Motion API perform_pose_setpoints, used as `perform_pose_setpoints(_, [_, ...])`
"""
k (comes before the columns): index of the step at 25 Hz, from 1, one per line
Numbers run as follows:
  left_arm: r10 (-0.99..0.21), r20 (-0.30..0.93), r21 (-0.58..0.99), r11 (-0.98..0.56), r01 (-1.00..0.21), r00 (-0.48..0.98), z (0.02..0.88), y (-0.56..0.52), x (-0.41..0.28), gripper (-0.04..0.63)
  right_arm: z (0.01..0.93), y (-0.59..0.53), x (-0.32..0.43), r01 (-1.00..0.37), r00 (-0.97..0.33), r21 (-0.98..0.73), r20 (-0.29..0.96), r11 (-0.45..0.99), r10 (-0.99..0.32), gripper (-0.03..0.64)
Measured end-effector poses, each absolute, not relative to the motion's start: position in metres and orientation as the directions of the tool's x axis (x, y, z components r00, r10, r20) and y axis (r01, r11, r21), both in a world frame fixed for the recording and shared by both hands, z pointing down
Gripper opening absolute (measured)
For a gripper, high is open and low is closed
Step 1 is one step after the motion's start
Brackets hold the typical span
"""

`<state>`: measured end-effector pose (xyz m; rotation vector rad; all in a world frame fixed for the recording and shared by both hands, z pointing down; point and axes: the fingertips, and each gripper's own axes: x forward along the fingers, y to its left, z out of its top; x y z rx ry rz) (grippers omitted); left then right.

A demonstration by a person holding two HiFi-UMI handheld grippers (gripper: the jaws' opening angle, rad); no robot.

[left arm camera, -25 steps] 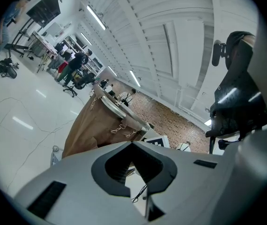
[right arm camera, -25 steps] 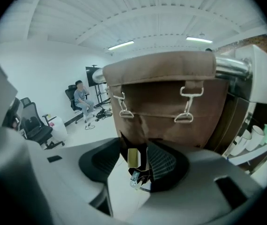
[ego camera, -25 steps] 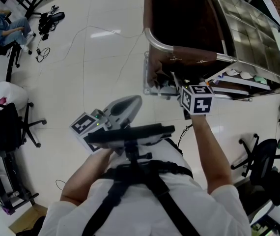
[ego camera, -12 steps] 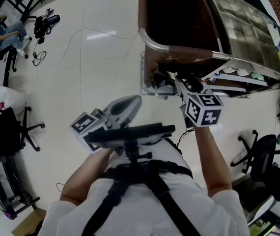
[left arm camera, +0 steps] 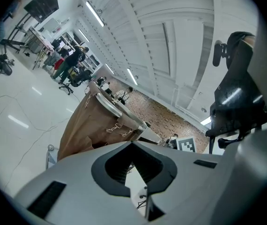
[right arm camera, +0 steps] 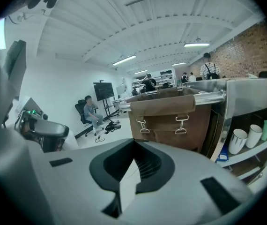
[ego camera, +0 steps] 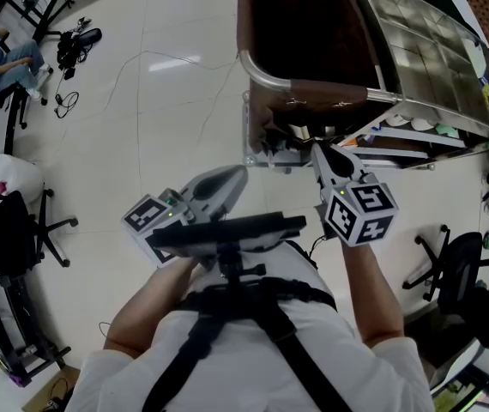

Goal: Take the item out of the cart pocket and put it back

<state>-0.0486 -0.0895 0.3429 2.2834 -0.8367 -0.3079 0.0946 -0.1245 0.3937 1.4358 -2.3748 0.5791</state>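
Note:
The cart's brown pocket (ego camera: 313,110) hangs under its chrome rail at the upper middle; in the right gripper view the brown pocket (right arm camera: 164,121) shows two buckled straps. My right gripper (ego camera: 320,151) hovers just in front of the pocket, clear of it, jaws shut. From the right gripper's (right arm camera: 132,146) own camera only a pale sliver shows in the slit, and I cannot tell it from the floor. No item is visible outside the pocket. My left gripper (ego camera: 236,174) is held close to the person's chest, jaws together and holding nothing; the left gripper (left arm camera: 132,146) looks toward the cart.
The steel cart (ego camera: 433,41) fills the upper right, with white cups on a lower shelf (right arm camera: 246,137). Office chairs (ego camera: 21,221) stand at the left, another chair (ego camera: 455,277) at the right. A person sits at the far left (ego camera: 4,54). Cables lie on the white floor (ego camera: 141,67).
My right gripper has drawn back from the pocket toward the person, its marker cube dropping lower in the head view. The left gripper has stayed where it was.

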Motion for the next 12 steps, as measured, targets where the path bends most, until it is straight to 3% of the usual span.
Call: perform_pose_setpoints(12, [-0.638, 0.010, 0.669, -0.568, -0.480, 0.770, 0.342, -0.089, -0.046, -0.006, 0.361, -0.089, 0.070, -0.845, -0.528, -0.164, 0.402, 0.508, -0.748, -0.003])
